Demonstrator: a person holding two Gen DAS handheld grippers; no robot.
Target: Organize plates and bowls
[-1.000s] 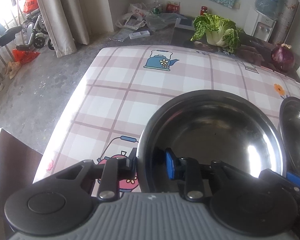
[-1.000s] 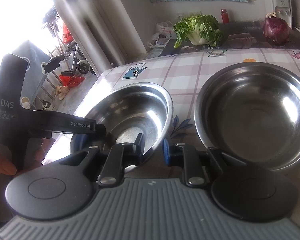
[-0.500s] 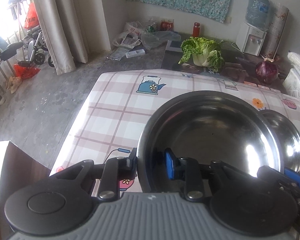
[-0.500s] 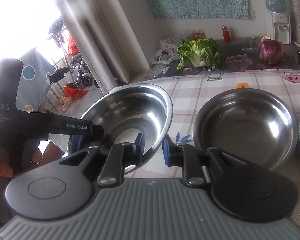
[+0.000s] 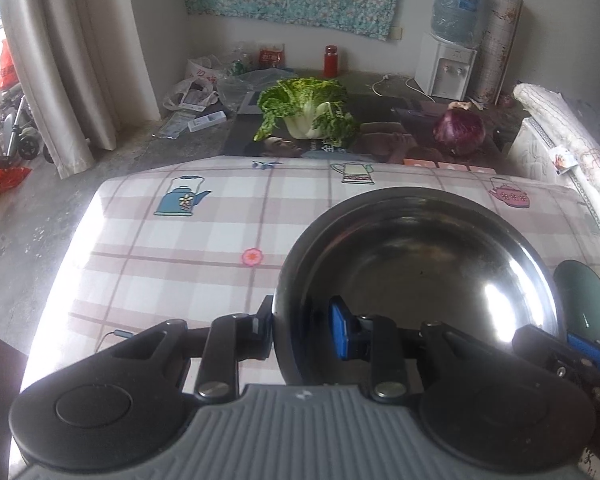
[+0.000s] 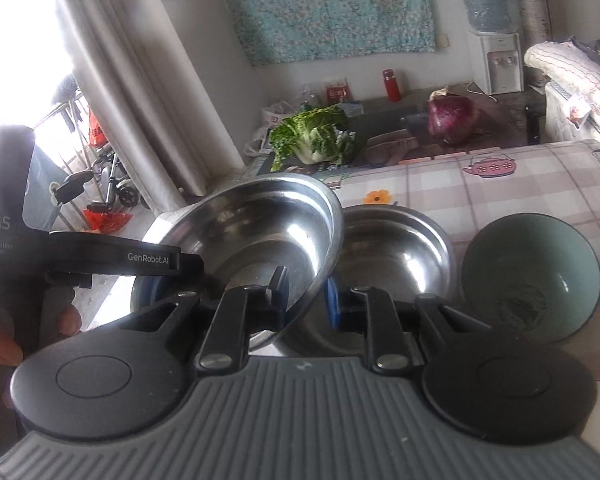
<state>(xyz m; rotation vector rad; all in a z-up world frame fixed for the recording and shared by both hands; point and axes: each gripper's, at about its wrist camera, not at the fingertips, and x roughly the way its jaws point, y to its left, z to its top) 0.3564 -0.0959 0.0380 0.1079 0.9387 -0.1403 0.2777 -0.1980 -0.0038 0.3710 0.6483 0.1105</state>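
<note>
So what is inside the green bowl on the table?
The green bowl holds no dish; only a dark, gritty patch shows at its bottom. The near inner wall is hidden behind its own rim.

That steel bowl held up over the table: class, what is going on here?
A person holds a gripper in each hand, and both are clamped on the rim of one steel bowl, the left gripper on one side and the right gripper on the other. The bowl is tilted above the checked tablecloth. A second steel bowl and a green bowl sit on the table beside it.

"GenRobot.AI", "DAS" on left claw (image 6: 156, 280)
</note>
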